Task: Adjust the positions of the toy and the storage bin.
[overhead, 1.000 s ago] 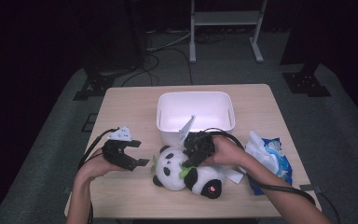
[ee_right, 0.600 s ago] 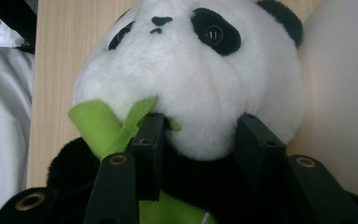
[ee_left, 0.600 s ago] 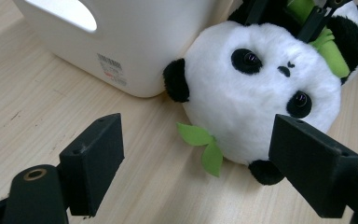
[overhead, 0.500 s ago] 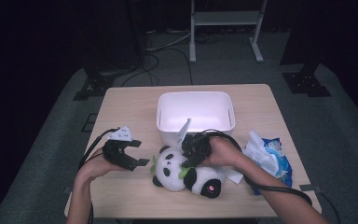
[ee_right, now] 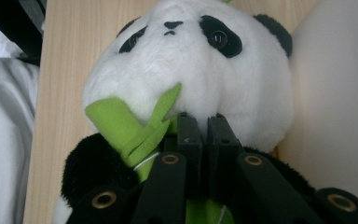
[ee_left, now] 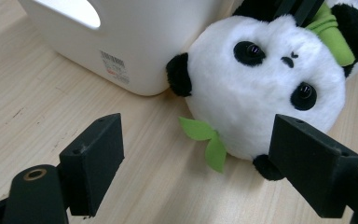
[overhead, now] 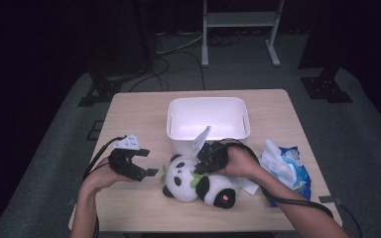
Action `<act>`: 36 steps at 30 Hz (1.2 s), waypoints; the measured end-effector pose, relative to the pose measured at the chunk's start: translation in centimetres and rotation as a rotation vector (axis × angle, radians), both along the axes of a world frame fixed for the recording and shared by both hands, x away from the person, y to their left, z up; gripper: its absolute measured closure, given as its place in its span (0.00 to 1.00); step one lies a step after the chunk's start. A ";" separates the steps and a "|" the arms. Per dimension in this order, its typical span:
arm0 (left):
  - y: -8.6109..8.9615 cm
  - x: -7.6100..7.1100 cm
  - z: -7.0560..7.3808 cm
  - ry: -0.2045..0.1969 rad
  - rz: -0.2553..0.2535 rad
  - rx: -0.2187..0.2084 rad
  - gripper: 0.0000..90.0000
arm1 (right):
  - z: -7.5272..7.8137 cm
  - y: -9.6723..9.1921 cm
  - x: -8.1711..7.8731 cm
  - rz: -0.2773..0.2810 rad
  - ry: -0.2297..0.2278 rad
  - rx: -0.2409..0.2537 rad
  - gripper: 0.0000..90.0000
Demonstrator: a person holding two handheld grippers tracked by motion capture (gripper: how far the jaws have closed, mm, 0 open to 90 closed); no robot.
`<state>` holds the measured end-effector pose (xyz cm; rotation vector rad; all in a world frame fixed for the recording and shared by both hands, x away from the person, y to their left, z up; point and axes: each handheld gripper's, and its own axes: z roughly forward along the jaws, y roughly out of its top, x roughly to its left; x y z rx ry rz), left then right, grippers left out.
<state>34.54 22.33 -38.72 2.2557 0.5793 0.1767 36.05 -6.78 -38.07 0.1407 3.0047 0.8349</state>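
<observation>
Your right hand-held gripper (ee_right: 199,122) has just been closing and now sits clenched, its jaws nearly together on the plush at the neck of the soft black-and-white panda toy (overhead: 198,181), right beside its green felt bamboo sprig (ee_right: 133,126). The panda lies on the pale wooden tabletop (overhead: 129,114), with the white plastic bin (overhead: 208,119) just beyond your gripper. Your left hand-held gripper (overhead: 146,162) hangs released, jaws spread wide, the panda's head just ahead of them.

White bin (overhead: 208,119) mid-table (overhead: 129,114); blue wipes pack (overhead: 286,166) right.
</observation>
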 end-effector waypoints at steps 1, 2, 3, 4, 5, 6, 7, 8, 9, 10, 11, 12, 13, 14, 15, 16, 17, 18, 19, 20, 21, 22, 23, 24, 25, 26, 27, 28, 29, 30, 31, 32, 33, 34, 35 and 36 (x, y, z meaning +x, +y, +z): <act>0.0 0.0 0.0 0.000 0.002 -0.003 0.19 | 0.0 -0.1 0.0 0.000 0.005 0.008 0.96; 0.0 0.0 -0.1 0.001 0.001 -0.001 0.19 | 0.1 -0.2 -0.1 0.004 -0.005 0.013 0.96; 0.0 0.0 -0.1 0.001 0.001 -0.001 0.19 | 0.2 -0.3 -0.2 0.009 -0.007 0.017 0.96; 0.0 0.0 -0.1 0.001 0.001 -0.001 0.19 | 0.2 -0.3 -0.2 0.009 -0.007 0.017 0.96; 0.0 0.0 -0.1 0.002 0.002 -0.001 0.19 | 0.3 -0.3 -0.3 0.004 -0.014 0.024 0.97; 0.0 0.0 0.0 0.000 0.001 -0.001 0.19 | 0.3 -0.4 -0.3 0.009 -0.014 0.029 0.97; 0.0 0.0 0.0 -0.001 0.000 0.001 0.19 | 0.4 -0.5 -0.3 0.012 -0.016 0.036 0.97; 0.0 0.0 0.0 -0.003 0.001 -0.002 0.19 | 0.5 -0.6 -0.4 0.002 -0.010 0.040 0.97; 0.1 0.0 0.0 -0.002 0.002 -0.003 0.19 | 0.5 -0.7 -0.3 0.005 0.005 0.045 0.97; 0.1 0.0 0.0 -0.002 0.003 -0.004 0.19 | 0.5 -0.7 -0.2 0.001 0.014 0.042 0.96; 0.1 0.0 -0.1 0.000 0.003 -0.004 0.19 | 0.6 -0.7 -0.3 0.006 0.005 0.040 0.95; 0.0 0.0 -0.1 0.000 0.003 -0.003 0.19 | 0.7 -0.6 -0.3 0.001 0.006 0.037 0.93; 0.0 0.0 -0.1 0.001 0.004 -0.004 0.19 | 0.9 -0.5 -0.3 -0.004 0.015 0.038 0.90; 0.0 0.0 -0.1 0.001 0.004 -0.004 0.19 | 1.1 -0.5 -0.3 -0.001 0.018 0.043 0.88; 0.0 0.0 -0.1 0.001 0.003 -0.005 0.19 | 1.3 -0.6 -0.3 -0.006 0.021 0.044 0.85; 0.0 0.0 -0.1 0.000 0.003 -0.005 0.19 | 1.5 -0.7 -0.3 -0.007 0.032 0.041 0.81; 0.0 0.0 -0.1 0.000 0.004 -0.006 0.19 | 1.7 -0.8 -0.3 -0.005 0.040 0.039 0.78; 0.1 0.0 -0.1 -0.001 0.004 -0.005 0.19 | 1.8 -0.9 -0.4 -0.005 0.044 0.046 0.77; 0.1 0.0 -0.1 -0.001 0.003 -0.005 0.19 | 1.9 -1.0 -0.6 -0.006 0.053 0.046 0.74; 0.1 0.0 -0.1 -0.001 0.004 -0.005 0.19 | 2.0 -1.1 -0.7 -0.002 0.052 0.048 0.71; 0.1 0.0 -0.1 0.000 0.005 -0.005 0.19 | 2.2 -1.3 -0.9 -0.001 0.064 0.057 0.69; 0.1 0.0 -0.1 -0.001 0.004 -0.003 0.19 | 2.3 -1.4 -1.0 0.001 0.069 0.064 0.67; 0.0 0.0 -0.1 0.000 0.003 -0.003 0.19 | 2.4 -1.6 -1.2 -0.003 0.070 0.066 0.65; 0.1 0.0 0.0 -0.001 0.003 -0.002 0.19 | 2.5 -1.7 -1.3 -0.003 0.073 0.074 0.64; 0.1 0.0 0.0 -0.002 0.003 -0.003 0.19 | 2.6 -1.9 -1.4 0.000 0.080 0.080 0.64; 0.1 0.0 0.0 -0.002 0.004 -0.002 0.19 | 2.7 -2.1 -1.5 0.001 0.081 0.082 0.62; 0.0 0.0 0.0 -0.002 0.004 -0.003 0.19 | 2.8 -2.3 -1.6 0.002 0.086 0.083 0.60; 0.0 0.0 0.0 -0.002 0.001 -0.002 0.19 | 2.8 -2.4 -1.7 0.001 0.092 0.086 0.59; 0.0 0.0 0.0 -0.001 0.002 -0.001 0.19 | 2.9 -2.6 -1.9 0.003 0.096 0.084 0.57; 0.0 0.0 0.0 0.000 0.003 -0.001 0.19 | 2.8 -2.6 -2.0 0.002 0.097 0.083 0.55; 0.0 0.0 -0.1 0.000 0.001 -0.001 0.19 | 2.7 -2.7 -2.1 0.000 0.099 0.079 0.53; 0.0 0.0 -0.1 0.000 0.001 -0.001 0.19 | 2.5 -2.6 -2.2 0.005 0.098 0.063 0.51; -0.1 0.0 -0.1 0.001 0.000 0.000 0.19 | 2.3 -2.6 -2.3 0.005 0.088 0.057 0.49; -0.1 0.0 -0.1 0.001 0.000 0.000 0.19 | 2.3 -2.6 -2.3 0.005 0.088 0.057 0.49; -0.1 0.0 -0.1 0.000 -0.001 0.001 0.19 | 1.9 -2.4 -2.4 -0.009 0.088 0.051 0.44; -0.1 -0.1 -0.1 0.001 -0.001 0.000 0.19 | 1.7 -2.3 -2.4 -0.008 0.075 0.043 0.42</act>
